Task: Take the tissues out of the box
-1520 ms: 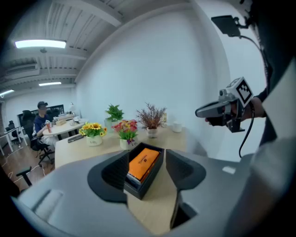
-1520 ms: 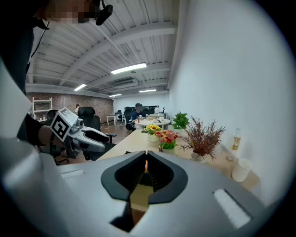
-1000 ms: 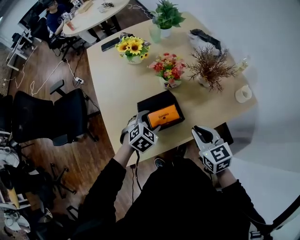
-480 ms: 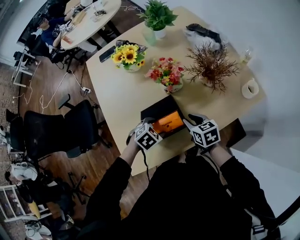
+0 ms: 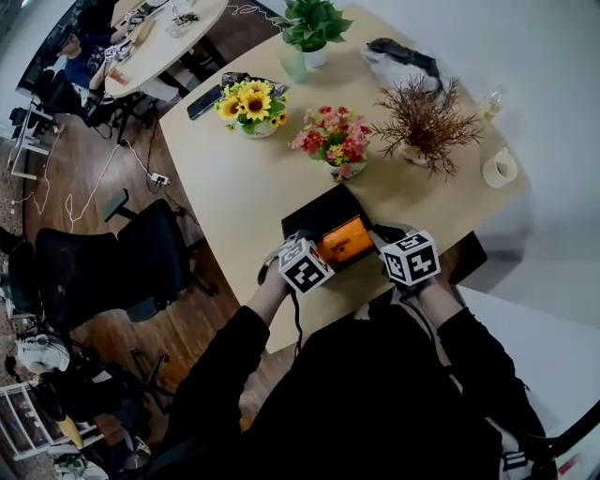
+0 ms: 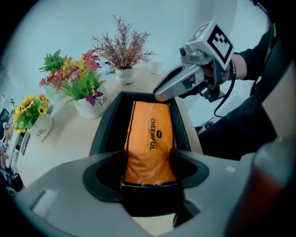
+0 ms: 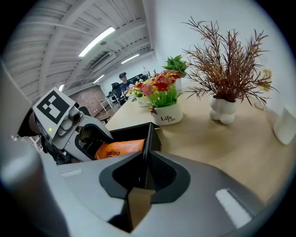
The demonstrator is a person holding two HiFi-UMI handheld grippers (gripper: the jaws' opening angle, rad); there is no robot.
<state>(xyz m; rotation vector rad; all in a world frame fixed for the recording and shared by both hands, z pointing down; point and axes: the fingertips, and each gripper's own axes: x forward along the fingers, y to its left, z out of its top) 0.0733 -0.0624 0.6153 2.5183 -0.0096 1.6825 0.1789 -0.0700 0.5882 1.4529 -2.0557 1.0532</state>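
A black open box lies near the front edge of the tan table, with an orange tissue pack inside. My left gripper is at the box's near-left end. In the left gripper view its jaws stand wide, with the pads pressed on both sides of the pack. My right gripper is at the box's near-right side. Its jaws are closing on the thin black box wall, which stands edge-on between the pads. The pack and the left gripper also show in the right gripper view.
Behind the box stand a pot of red and pink flowers, a dried-twig plant, sunflowers and a green plant. A white cup sits at the far right. Black office chairs stand left of the table.
My right gripper came from beside the person's lap up to the box's right side and now has the wall between its jaws. The left gripper has stayed at the box's near-left end.
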